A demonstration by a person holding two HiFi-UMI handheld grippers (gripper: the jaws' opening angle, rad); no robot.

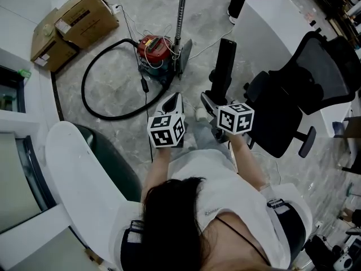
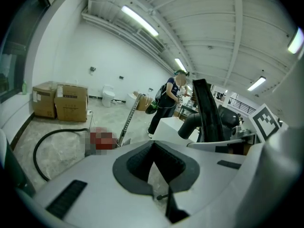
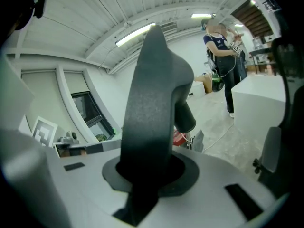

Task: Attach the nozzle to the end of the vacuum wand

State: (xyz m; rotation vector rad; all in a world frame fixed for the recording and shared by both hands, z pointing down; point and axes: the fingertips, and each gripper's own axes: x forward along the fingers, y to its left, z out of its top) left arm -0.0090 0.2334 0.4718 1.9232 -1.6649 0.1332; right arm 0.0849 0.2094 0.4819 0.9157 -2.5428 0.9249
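Observation:
The black nozzle (image 1: 225,65) stands upright in my right gripper (image 1: 210,99), which is shut on its lower end. In the right gripper view the nozzle (image 3: 153,99) fills the middle, clamped in the gripper (image 3: 146,177). My left gripper (image 1: 174,100) is shut with nothing in it, and its closed pads (image 2: 142,158) show in the left gripper view, with the nozzle (image 2: 207,112) to their right. The metal vacuum wand (image 1: 180,19) stands upright on the floor beside the red vacuum cleaner (image 1: 154,49), ahead of both grippers. The wand (image 2: 125,123) leans slightly in the left gripper view.
A black hose (image 1: 96,97) loops on the floor left of the vacuum cleaner. Cardboard boxes (image 1: 73,26) sit at the far left. A black office chair (image 1: 304,89) and a white desk (image 1: 271,27) stand to the right. A person (image 2: 166,103) stands farther off.

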